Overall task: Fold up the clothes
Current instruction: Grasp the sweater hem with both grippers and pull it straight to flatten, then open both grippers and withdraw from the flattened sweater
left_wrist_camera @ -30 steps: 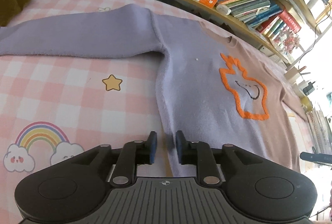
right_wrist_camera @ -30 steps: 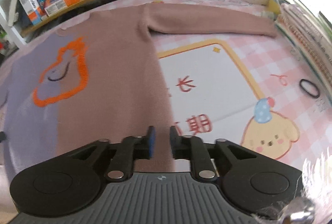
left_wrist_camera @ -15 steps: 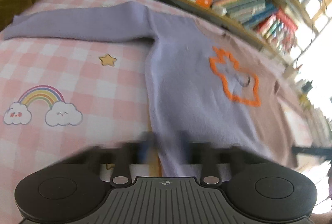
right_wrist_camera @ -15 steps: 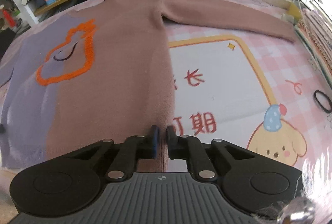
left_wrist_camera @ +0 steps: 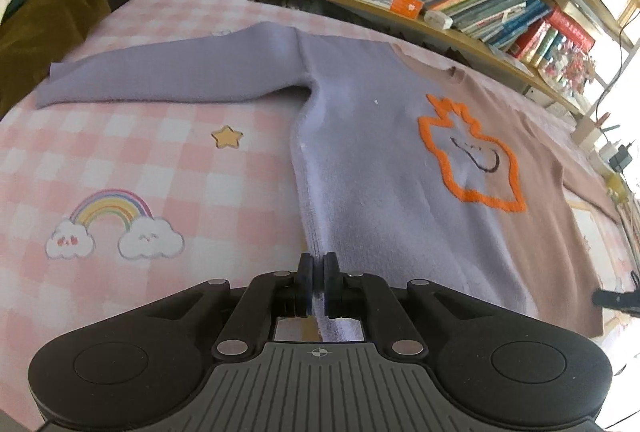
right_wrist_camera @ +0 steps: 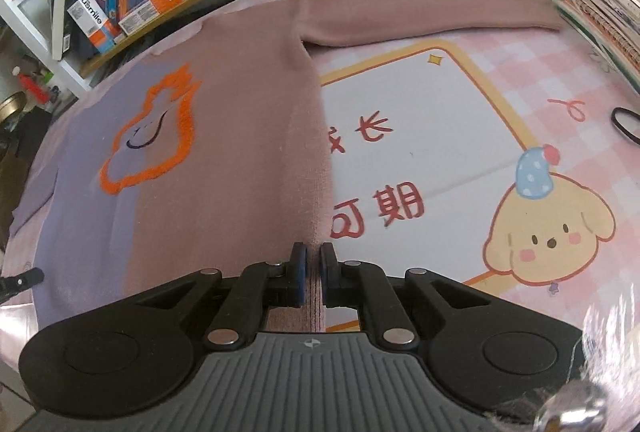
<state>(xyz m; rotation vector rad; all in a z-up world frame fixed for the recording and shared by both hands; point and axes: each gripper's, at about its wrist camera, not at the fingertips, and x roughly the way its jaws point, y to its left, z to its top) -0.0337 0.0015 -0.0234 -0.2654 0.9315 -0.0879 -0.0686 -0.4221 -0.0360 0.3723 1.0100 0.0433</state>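
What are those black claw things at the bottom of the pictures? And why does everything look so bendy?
Each claw is a gripper with two fingers that a person holds, one in each hand. A small camera sits on each one and looks forward along its fingers; its wide lens makes things look bendy. One picture comes from the left gripper, the other from the right gripper. A sweater, half purple and half brown with an orange shape, lies flat on a pink checked cloth. Each gripper is pinching one bottom corner of it, ready for folding.

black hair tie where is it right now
In the right wrist view the black hair tie lies at the far right edge on the pink checked cover, right of the yellow-framed panel, apart from the sweater.
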